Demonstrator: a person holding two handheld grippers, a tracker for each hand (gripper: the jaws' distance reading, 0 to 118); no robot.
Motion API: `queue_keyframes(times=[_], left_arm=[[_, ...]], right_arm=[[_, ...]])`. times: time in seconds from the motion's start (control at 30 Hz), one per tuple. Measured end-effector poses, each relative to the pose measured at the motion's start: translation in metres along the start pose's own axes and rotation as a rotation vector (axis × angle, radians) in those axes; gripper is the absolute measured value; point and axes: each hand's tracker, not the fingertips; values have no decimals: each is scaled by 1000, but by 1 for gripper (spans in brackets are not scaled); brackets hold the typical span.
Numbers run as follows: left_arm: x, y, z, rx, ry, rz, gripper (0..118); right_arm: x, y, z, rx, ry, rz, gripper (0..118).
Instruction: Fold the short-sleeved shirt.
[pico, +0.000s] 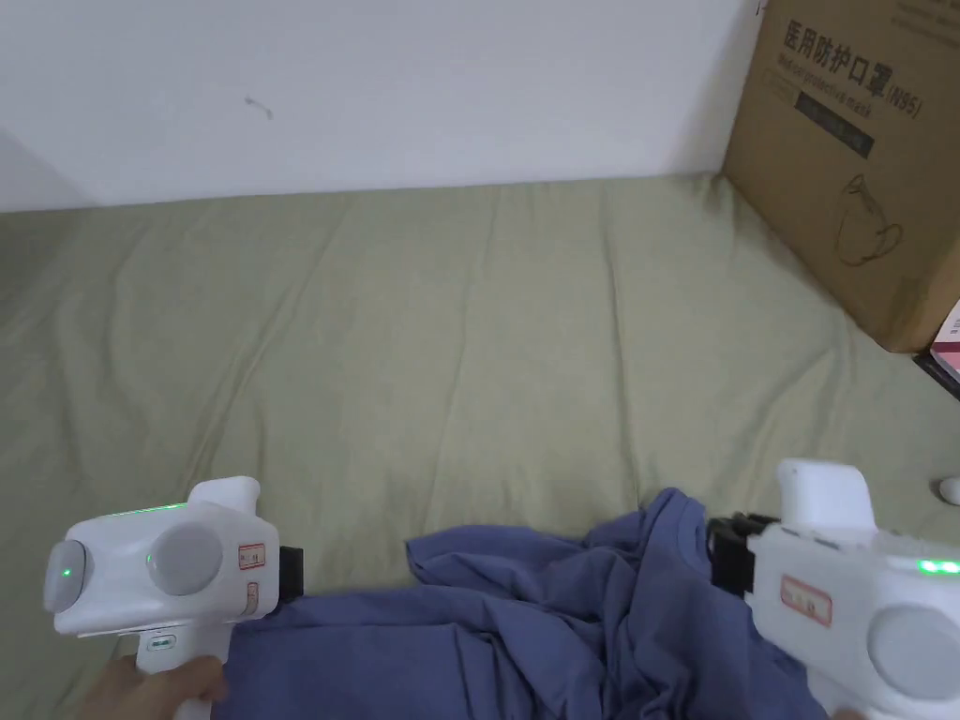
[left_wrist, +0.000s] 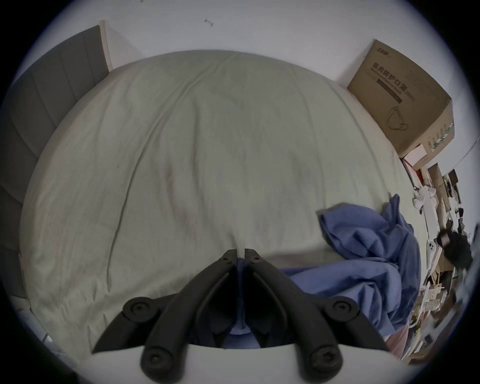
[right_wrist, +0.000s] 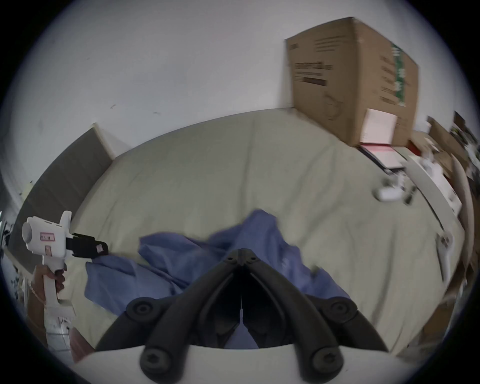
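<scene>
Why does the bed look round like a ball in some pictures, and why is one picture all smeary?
Both gripper views use a fisheye lens, so the bed sheet bulges inside a dark circle; the head view keeps it flat. The right gripper view is motion-blurred: the cardboard box and blue shirt look smeared.

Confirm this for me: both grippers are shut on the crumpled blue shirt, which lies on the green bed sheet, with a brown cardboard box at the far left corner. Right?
One detail is wrong: the brown cardboard box stands at the far right corner, as the head view shows. The rest holds: left gripper and right gripper are shut on the crumpled blue shirt on the green bed sheet.
</scene>
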Motion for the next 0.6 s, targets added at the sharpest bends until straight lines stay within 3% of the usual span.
queue_keyframes(times=[0.07, 0.1, 0.13, 0.17, 0.2, 0.33, 0.4, 0.43, 0.47, 0.5, 0.53, 0.6], left_arm=[[2, 1, 12, 26, -16, -15, 3], [-1, 2, 15, 32, -14, -14, 3], [0, 2, 19, 36, -14, -20, 3], [0, 2, 22, 45, -14, -26, 3], [1, 2, 24, 50, -13, -34, 3], [0, -1, 27, 53, -12, -37, 3], [-3, -2, 24, 43, -13, -28, 3], [-4, -3, 23, 41, -14, -24, 3], [-5, -4, 22, 37, -14, -17, 3], [-6, -4, 22, 35, -12, -11, 3], [-7, -5, 22, 34, -13, -12, 3], [-7, -5, 24, 35, -14, -10, 3]], right_arm=[[-11, 23, -21, -9, 40, -1, 6], [-18, 34, -34, -64, 62, 14, 24], [-26, 41, -53, -114, 96, 50, 63], [-33, 45, -70, -143, 123, 73, 90], [-40, 48, -89, -189, 112, 107, 102], [-60, 43, -160, -390, 19, 211, 100], [-61, 30, -181, -499, 20, 188, 88], [-59, 21, -189, -543, -1, 168, 75], [-58, 16, -188, -505, -32, 178, 75], [-61, 20, -180, -470, 1, 168, 74], [-65, 26, -172, -465, -9, 164, 60], [-59, 29, -178, -419, -28, 214, 7]])
